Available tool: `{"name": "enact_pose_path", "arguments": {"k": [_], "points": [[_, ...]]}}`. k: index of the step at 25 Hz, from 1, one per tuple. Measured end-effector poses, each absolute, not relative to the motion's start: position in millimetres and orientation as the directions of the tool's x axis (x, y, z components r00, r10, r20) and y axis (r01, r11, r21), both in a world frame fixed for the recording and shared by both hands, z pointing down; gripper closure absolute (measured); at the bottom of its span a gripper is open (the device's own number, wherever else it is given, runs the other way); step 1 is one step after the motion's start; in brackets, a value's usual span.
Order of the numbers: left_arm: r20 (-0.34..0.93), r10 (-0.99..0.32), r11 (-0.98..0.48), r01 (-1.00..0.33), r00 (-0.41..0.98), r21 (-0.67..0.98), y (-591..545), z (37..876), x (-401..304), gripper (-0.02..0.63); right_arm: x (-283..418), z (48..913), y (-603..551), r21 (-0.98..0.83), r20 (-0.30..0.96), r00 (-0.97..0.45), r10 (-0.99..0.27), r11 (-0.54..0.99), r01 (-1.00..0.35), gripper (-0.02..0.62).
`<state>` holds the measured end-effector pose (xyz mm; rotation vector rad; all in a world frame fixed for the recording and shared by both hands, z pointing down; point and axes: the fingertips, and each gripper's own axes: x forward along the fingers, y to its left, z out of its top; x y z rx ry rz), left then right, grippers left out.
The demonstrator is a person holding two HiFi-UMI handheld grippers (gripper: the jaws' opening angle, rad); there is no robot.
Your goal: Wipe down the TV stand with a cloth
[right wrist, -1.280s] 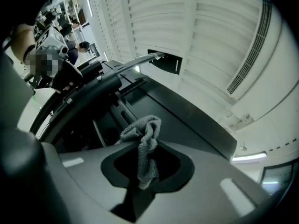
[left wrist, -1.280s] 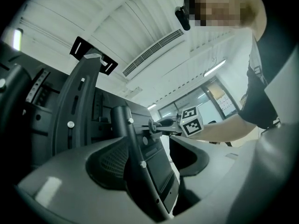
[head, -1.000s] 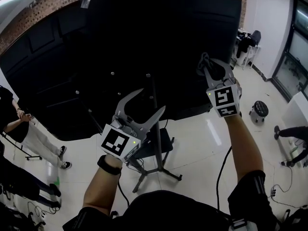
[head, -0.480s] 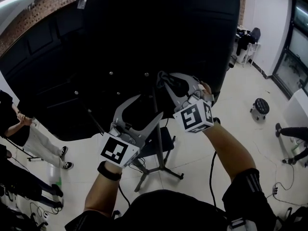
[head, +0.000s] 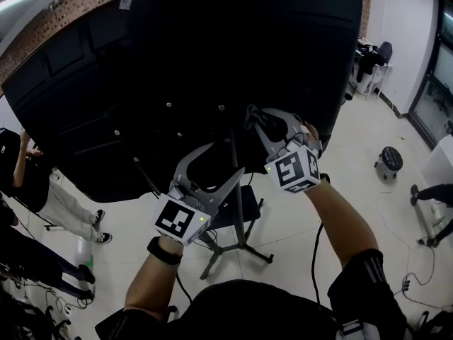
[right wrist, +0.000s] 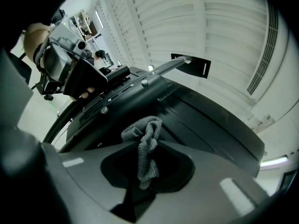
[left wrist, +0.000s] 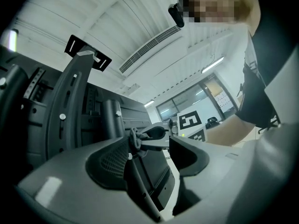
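Your right gripper (head: pixel 253 113) clamps a crumpled grey knitted cloth (right wrist: pixel 147 148), frame centre | your left gripper (head: pixel 226 158), lower left, jaws apart | black metal TV stand pole (head: pixel 239 204) between them

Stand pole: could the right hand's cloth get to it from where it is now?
Probably yes. The right gripper, shut on the cloth, sits just right of the pole with nothing visible between them; the open left gripper is lower left.

I read this as an open lab or studio: brick wall (head: pixel 64 6) at upper left, glossy white floor (head: pixel 297 211) with loose cables (head: pixel 409 287) at lower right, glazed doors (head: pixel 432 83) at right edge.
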<state>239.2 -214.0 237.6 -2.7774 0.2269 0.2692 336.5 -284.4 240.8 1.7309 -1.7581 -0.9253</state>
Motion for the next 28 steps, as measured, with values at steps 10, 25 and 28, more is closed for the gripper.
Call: {"name": "enact_pose_path", "arguments": {"k": [10, 25, 28], "points": [[-0.207, -0.07, -0.929, -0.139, 0.976, -0.342, -197.9, 236.7, 267.1, 0.308, 424.4, 244.2, -254.1, 0.692, -0.107, 0.079, -0.991, -0.131, -0.71, 0.534], [-0.254, -0.121, -0.921, -0.204, 0.96, -0.333, -214.6, 223.7, 222.7, 0.308, 390.7, 201.4, -236.6, 0.659, -0.204, 0.047, -0.978, -0.173, -0.732, 0.534], [-0.279, -0.131, -0.906, -0.229, 0.951, -0.357, -214.1, 211.6, 199.0, 0.308, 344.3, 177.0, -228.9, 0.703, -0.257, -0.02, -0.966, -0.172, -0.69, 0.532]]}}
